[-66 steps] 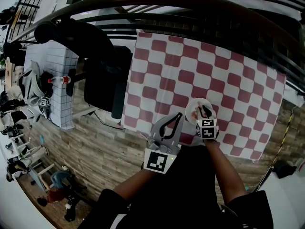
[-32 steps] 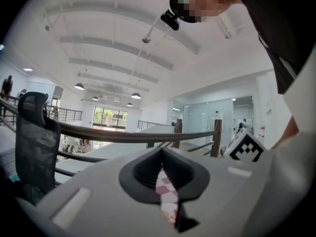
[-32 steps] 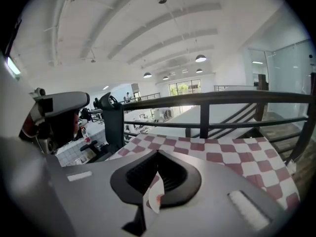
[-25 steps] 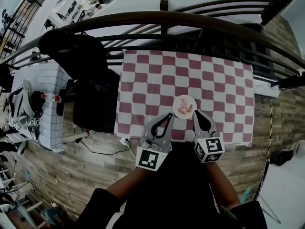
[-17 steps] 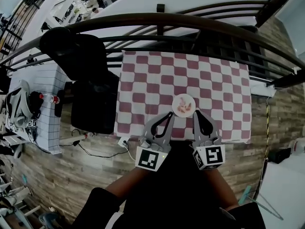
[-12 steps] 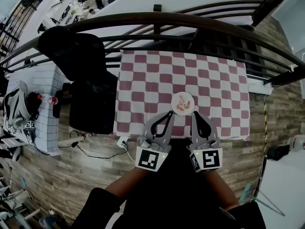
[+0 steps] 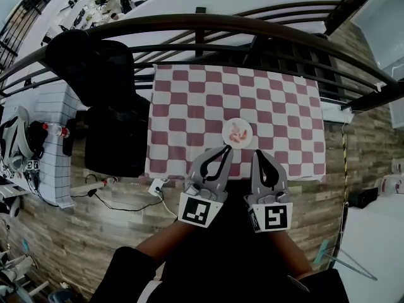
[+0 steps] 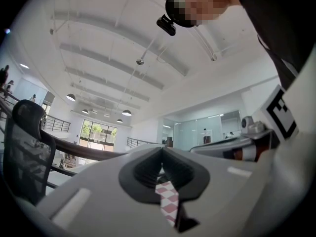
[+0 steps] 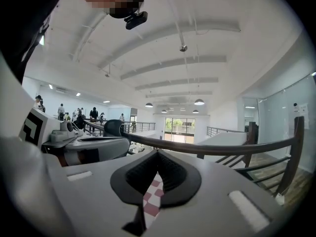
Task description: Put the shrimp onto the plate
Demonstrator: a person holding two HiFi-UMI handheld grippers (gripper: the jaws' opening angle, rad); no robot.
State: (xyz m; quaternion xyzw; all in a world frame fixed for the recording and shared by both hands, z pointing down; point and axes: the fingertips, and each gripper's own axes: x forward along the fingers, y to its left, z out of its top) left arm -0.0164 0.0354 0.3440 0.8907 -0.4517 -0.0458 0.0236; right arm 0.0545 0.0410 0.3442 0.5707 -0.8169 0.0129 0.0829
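Looking down through the head view, I see the shrimp (image 7: 237,134) lying on the white plate (image 7: 248,129), which sits near the 6 o'clock edge of the red-and-white checked cloth (image 7: 189,103). The left gripper (image 7: 225,149) points at the plate from about 7 o'clock and the right gripper (image 7: 257,153) from about 5 o'clock; both stop just short of it. Each carries a marker cube (image 7: 202,210) printed with a black-and-white square pattern, the only print I can make out. A black chair (image 7: 110,125) stands at the cloth's 9 o'clock.

In the left gripper view, the left gripper (image 8: 162,155) has its jaws pressed together with nothing between them. A sliver of checked cloth (image 8: 167,201) shows below, and the right gripper (image 8: 237,147) is at 3 o'clock.

In the right gripper view, the right gripper (image 9: 157,155) is likewise closed and empty, with the left gripper (image 9: 86,149) at 9 o'clock and a dark railing (image 9: 222,148) beyond.
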